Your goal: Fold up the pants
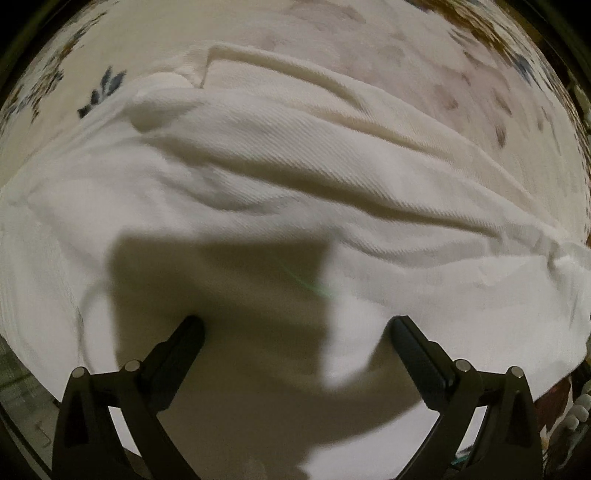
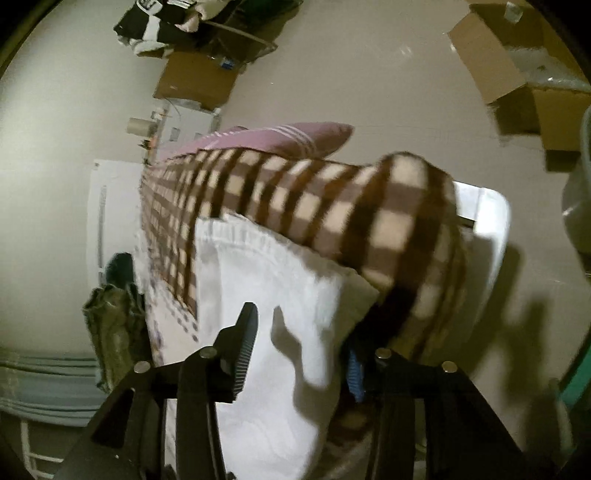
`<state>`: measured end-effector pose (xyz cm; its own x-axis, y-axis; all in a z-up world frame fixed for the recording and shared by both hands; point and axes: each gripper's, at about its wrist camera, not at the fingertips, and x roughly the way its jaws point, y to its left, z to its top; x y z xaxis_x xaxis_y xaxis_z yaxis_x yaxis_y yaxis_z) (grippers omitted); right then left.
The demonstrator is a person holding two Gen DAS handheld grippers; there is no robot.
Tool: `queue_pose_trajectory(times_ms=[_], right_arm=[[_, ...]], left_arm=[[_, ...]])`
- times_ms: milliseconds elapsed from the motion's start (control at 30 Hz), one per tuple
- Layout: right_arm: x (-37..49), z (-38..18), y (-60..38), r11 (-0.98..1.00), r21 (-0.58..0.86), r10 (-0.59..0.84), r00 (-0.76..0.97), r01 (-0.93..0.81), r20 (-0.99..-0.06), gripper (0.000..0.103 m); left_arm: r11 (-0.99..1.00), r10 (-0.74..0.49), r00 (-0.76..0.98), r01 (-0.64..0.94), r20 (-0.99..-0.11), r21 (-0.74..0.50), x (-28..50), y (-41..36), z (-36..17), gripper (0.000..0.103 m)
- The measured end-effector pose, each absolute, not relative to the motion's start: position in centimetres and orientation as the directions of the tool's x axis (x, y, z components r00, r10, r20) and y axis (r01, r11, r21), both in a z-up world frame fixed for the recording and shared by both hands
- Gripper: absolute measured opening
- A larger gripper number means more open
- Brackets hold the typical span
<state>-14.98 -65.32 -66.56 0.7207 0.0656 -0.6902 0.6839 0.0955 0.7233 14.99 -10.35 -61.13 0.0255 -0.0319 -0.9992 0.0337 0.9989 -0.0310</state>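
Note:
The white pants (image 1: pixel 280 177) lie spread and wrinkled across a floral cover, filling most of the left wrist view. My left gripper (image 1: pixel 295 328) is open just above the cloth, its shadow falling on the fabric between the fingers. In the right wrist view the white pants (image 2: pixel 266 295) lie on the bed next to a brown checked blanket (image 2: pixel 332 199). My right gripper (image 2: pixel 299 347) is open, with the pants' edge between its two fingers; the right finger (image 2: pixel 355 373) is partly hidden behind the cloth.
The floral bed cover (image 1: pixel 424 55) shows beyond the pants. A pink striped pillow (image 2: pixel 280 136) lies behind the blanket. Cardboard boxes (image 2: pixel 517 74) and clothes (image 2: pixel 159 26) sit on the floor. A green garment (image 2: pixel 110 332) hangs at the left.

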Motion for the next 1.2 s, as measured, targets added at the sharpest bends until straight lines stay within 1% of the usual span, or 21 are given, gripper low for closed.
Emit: queue_pose_trajectory(times_ms=[100, 167, 200, 233, 333, 467, 567, 700, 767, 800, 833, 900, 967, 1100, 1200], right_arm=[[-13.5, -66.9, -65.5, 0.092, 0.761, 0.080, 0.757, 0.642, -0.648, 0.049], [-12.1, -67.0, -65.4, 0.129, 0.754, 0.096, 0.748, 0.644, -0.656, 0.047], [-11.4, -66.7, -65.3, 0.164, 0.735, 0.095, 0.731, 0.658, -0.676, 0.030], [-11.0, -66.5, -65.1, 0.186, 0.718, 0.097, 0.714, 0.671, -0.693, 0.019], [-9.9, -64.4, -64.1, 0.238, 0.679, 0.064, 0.687, 0.694, -0.724, 0.017], [-7.2, -58.5, -60.3, 0.383, 0.653, 0.039, 0.695, 0.654, -0.718, 0.016], [-4.8, -54.4, -55.5, 0.482, 0.638, 0.057, 0.705, 0.601, -0.707, 0.015], [-1.4, -51.2, -47.0, 0.608, 0.605, 0.111, 0.699, 0.515, -0.707, 0.014], [0.1, -51.1, -42.5, 0.646, 0.592, 0.146, 0.684, 0.481, -0.715, 0.014], [1.0, -51.4, -39.9, 0.669, 0.580, 0.164, 0.669, 0.465, -0.725, 0.013], [2.0, -52.1, -37.1, 0.683, 0.576, 0.191, 0.652, 0.449, -0.734, 0.013], [3.3, -53.7, -32.3, 0.711, 0.565, 0.232, 0.619, 0.419, -0.751, 0.013], [4.7, -55.8, -27.2, 0.745, 0.543, 0.263, 0.578, 0.387, -0.772, 0.013], [6.0, -59.6, -18.3, 0.818, 0.473, 0.279, 0.494, 0.327, -0.824, 0.012], [6.5, -61.9, -13.8, 0.881, 0.380, 0.232, 0.443, 0.281, -0.866, 0.012]], left_arm=[[1.000, -0.029, 0.061, 0.009, -0.998, -0.028, 14.3, -10.4, -61.1, 0.103], [1.000, -0.025, 0.064, 0.006, -0.998, -0.025, 14.2, -10.8, -61.0, 0.103], [1.000, -0.030, 0.063, 0.006, -0.998, -0.029, 14.1, -10.9, -60.8, 0.103], [0.999, -0.037, 0.062, 0.006, -0.997, -0.036, 13.9, -11.1, -60.5, 0.103], [0.995, -0.093, 0.067, -0.012, -0.993, -0.094, 13.5, -10.5, -59.0, 0.103], [0.989, -0.135, 0.117, -0.041, -0.984, -0.141, 12.0, -8.6, -55.8, 0.103], [0.982, -0.159, 0.153, -0.072, -0.975, -0.172, 11.0, -5.9, -53.4, 0.103], [0.975, -0.162, 0.191, -0.123, -0.968, -0.187, 9.3, -1.0, -51.3, 0.103], [0.970, -0.151, 0.204, -0.158, -0.967, -0.184, 8.5, 2.0, -51.2, 0.103], [0.969, -0.146, 0.203, -0.168, -0.968, -0.182, 10.0, 3.5, -51.6, 0.103], [0.966, -0.135, 0.196, -0.191, -0.971, -0.173, 9.5, 5.4, -51.7, 0.103], [0.961, -0.128, 0.188, -0.220, -0.974, -0.169, 11.0, 5.9, -52.8, 0.103], [0.956, -0.108, 0.176, -0.250, -0.978, -0.151, 10.0, 9.0, -52.8, 0.103], [0.947, -0.079, 0.164, -0.296, -0.983, -0.126, 9.2, 13.2, -53.3, 0.103], [0.939, -0.052, 0.158, -0.327, -0.986, -0.103, 8.7, 15.7, -54.0, 0.103]])
